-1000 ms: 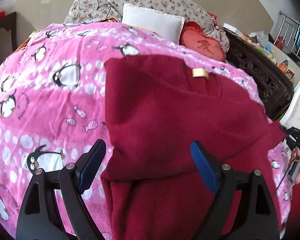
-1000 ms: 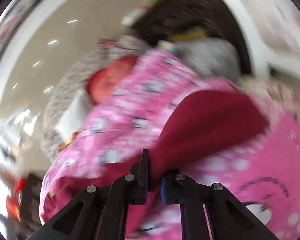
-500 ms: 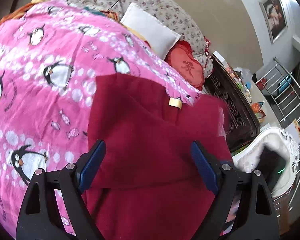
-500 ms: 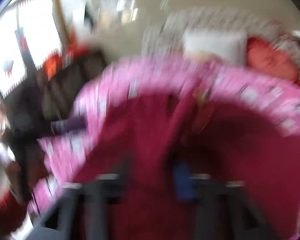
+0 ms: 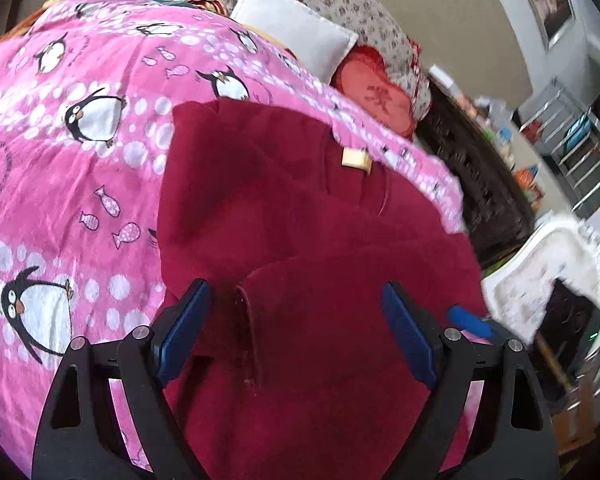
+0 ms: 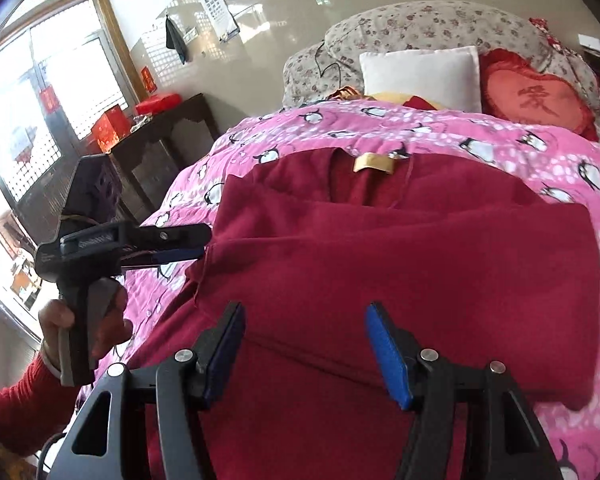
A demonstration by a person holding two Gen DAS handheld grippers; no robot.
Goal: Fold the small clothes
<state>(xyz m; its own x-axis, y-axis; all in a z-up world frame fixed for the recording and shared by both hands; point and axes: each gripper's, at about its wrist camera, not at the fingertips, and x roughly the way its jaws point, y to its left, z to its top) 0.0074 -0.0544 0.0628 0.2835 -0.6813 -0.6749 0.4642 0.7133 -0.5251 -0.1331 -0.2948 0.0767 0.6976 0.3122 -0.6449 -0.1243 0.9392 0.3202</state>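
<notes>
A dark red garment (image 5: 300,208) with a tan neck label (image 5: 355,158) lies spread on a pink penguin blanket (image 5: 80,160). One sleeve is folded across its body, the cuff (image 5: 246,320) lying between my left fingers. My left gripper (image 5: 296,286) hovers open over that cuff, gripping nothing. The right wrist view shows the same garment (image 6: 399,260) and label (image 6: 373,162). My right gripper (image 6: 305,308) stands open above its lower middle, holding nothing. The left gripper (image 6: 204,242) shows side-on at the garment's left edge, held by a hand (image 6: 100,320) in a red sleeve.
A white pillow (image 6: 419,76), a red heart cushion (image 6: 539,100) and floral bedding (image 6: 419,28) lie at the head of the bed. A dark wooden cabinet (image 6: 160,148) stands left of the bed. Dark furniture (image 5: 479,184) and a white chair (image 5: 539,272) stand to the right.
My right gripper swung from the bed's right side across the garment and opened, dropping the sleeve it was shut on. The sleeve now lies folded over the body. The left gripper tilted slightly.
</notes>
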